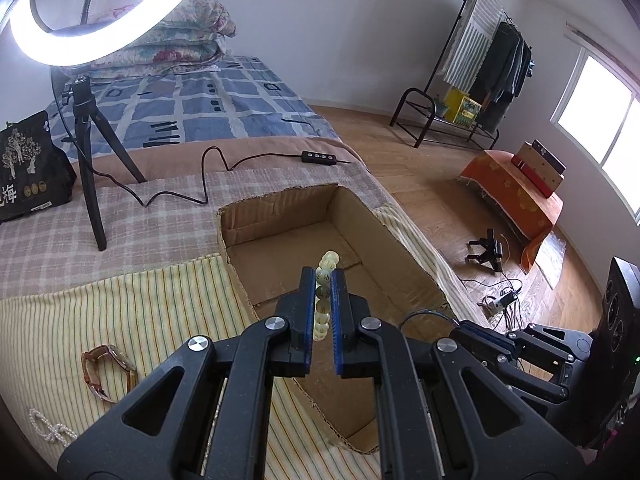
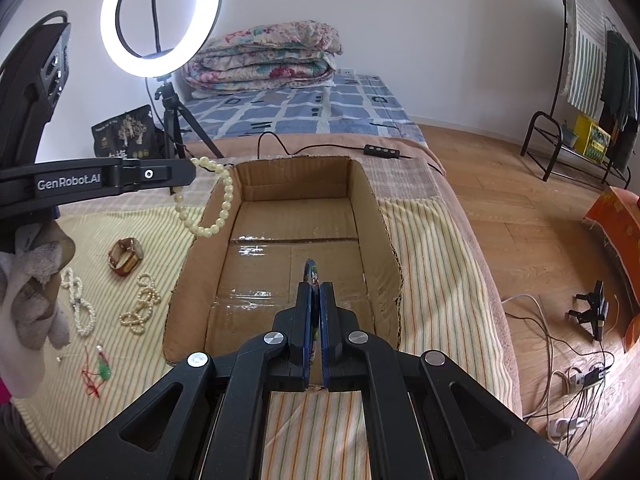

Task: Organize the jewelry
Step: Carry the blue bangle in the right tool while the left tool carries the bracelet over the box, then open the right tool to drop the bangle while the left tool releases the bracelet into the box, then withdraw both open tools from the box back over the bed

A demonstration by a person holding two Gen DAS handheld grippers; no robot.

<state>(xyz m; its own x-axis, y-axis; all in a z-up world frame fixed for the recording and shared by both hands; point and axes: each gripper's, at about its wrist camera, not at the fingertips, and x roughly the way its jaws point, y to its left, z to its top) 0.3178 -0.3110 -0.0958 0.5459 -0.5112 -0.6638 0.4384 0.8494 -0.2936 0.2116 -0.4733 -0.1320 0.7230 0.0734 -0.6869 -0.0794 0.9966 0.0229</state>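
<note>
In the left wrist view, the left gripper [image 1: 324, 280] sits at lower centre, its blue-padded jaws closed on a pale bead bracelet [image 1: 325, 292] that stands on edge between them, over the open cardboard box [image 1: 360, 216]. In the right wrist view the same bracelet [image 2: 212, 200] hangs as a loop from the left gripper [image 2: 188, 174] at upper left, beside the box's left wall.

The right gripper [image 2: 315, 292] at lower centre has its jaws nearly together, pinching a thin dark ring-shaped piece [image 2: 311, 270] above the box floor [image 2: 288, 264].

On the striped cloth [image 2: 432, 240] left of the box lie a brown-strapped watch [image 2: 126, 258], two pearl strands [image 2: 140, 312] and [image 2: 80, 304], and a green pendant on red cord [image 2: 102, 370]. A lit ring light [image 2: 160, 20] stands at upper left.
</note>
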